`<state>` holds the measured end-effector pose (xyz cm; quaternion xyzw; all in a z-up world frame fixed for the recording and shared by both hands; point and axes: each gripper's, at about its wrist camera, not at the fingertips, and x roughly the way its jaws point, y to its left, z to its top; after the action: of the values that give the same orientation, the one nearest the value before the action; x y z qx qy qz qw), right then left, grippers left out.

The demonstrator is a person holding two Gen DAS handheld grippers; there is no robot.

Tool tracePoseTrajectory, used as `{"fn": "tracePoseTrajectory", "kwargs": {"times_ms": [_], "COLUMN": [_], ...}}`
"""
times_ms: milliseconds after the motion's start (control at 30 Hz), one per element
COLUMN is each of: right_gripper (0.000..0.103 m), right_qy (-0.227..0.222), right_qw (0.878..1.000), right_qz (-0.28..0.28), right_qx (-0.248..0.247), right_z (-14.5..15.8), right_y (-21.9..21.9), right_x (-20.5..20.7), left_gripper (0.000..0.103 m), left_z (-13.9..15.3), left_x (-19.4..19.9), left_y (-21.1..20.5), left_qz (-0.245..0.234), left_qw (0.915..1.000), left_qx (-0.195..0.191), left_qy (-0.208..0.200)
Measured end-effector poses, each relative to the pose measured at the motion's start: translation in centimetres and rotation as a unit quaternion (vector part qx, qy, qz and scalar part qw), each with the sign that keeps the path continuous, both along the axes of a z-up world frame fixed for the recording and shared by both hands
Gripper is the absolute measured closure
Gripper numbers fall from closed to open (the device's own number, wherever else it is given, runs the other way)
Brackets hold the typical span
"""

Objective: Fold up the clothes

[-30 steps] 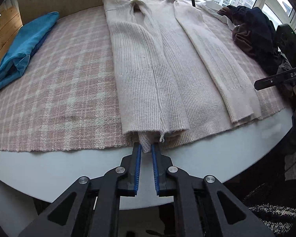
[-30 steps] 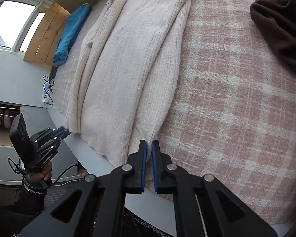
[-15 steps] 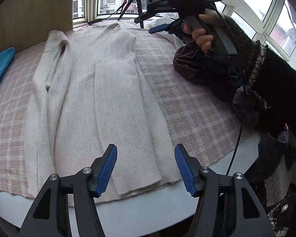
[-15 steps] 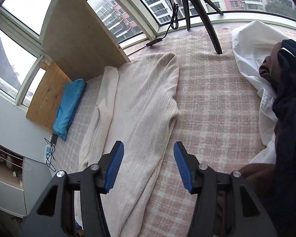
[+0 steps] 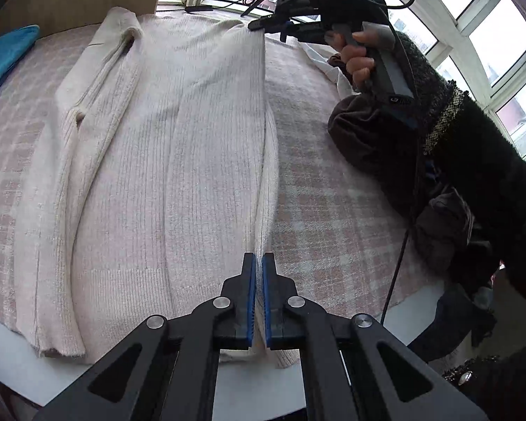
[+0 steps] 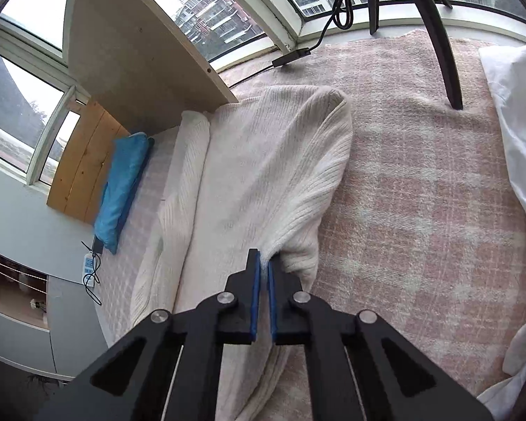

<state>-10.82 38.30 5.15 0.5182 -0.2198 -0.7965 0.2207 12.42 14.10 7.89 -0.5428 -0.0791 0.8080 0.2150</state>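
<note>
The cream sweater [image 5: 179, 147] lies lengthwise on the checked blanket [image 5: 333, 217], running from 6 o'clock toward 12. The left gripper [image 5: 258, 280] is pinched on its right edge near the hem; the right gripper [image 6: 264, 280] is pinched on that same edge up by the shoulder. The knit looks soft, limp and stretchy, likely to sag between holds, so edges and corners are the best grips.

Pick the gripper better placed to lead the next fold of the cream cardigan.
Neither alone: left gripper pinches the cream cardigan edge near its hem, right gripper pinches the far end. Likely both carry it over together.
</note>
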Motion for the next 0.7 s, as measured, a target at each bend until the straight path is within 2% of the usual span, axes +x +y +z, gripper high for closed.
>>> {"fn": "tracePoseTrajectory", "kwargs": {"times_ms": [133, 200, 267, 367, 467, 567, 600, 633, 700], "right_gripper": [0.099, 0.099, 0.099, 0.099, 0.099, 0.099, 0.099, 0.099, 0.099], "right_qy": [0.012, 0.011, 0.0, -0.013, 0.009, 0.013, 0.014, 0.015, 0.004], "right_qw": [1.0, 1.0, 1.0, 0.999, 0.999, 0.996, 0.994, 0.992, 0.991], "right_qz": [-0.005, -0.016, -0.027, -0.037, -0.036, -0.022, -0.018, -0.013, -0.018], "right_qx": [-0.002, -0.008, -0.001, 0.017, 0.035, 0.087, 0.105, 0.123, 0.132], "right_z": [1.2, 1.0, 0.2, -0.6, 1.0, 1.6, 1.7, 1.9, 1.2], "right_y": [0.4, 0.8, 1.0, 1.1, 0.6, -0.6, -0.9, -1.3, -1.1], "right_x": [-0.1, -0.1, -0.2, -0.2, 0.1, -0.2, -0.3, -0.4, -0.5], "left_gripper": [0.1, 0.1, 0.1, 0.1, 0.1, 0.099, 0.098, 0.093, 0.089], "left_z": [3.4, 3.6, 2.4, 0.0, 0.1, 0.6, 0.7, 0.7, 0.7], "left_x": [0.7, 0.7, 0.5, 0.2, 0.5, 1.2, 1.5, 1.9, 2.7], "left_y": [-0.5, 0.3, 1.2, 1.1, -0.4, -1.5, -1.6, -1.7, -1.1], "left_qz": [-0.009, -0.022, -0.033, -0.025, 0.003, 0.008, 0.005, 0.002, -0.006], "left_qw": [0.999, 0.9986, 0.9987, 0.9967, 0.9932, 0.9932, 0.994, 0.9947, 0.9975], "left_qx": [0.04, 0.039, 0.035, 0.071, 0.113, 0.115, 0.109, 0.102, 0.071], "left_qy": [0.016, 0.029, 0.015, -0.03, -0.028, -0.02, -0.016, -0.011, 0.001]}}
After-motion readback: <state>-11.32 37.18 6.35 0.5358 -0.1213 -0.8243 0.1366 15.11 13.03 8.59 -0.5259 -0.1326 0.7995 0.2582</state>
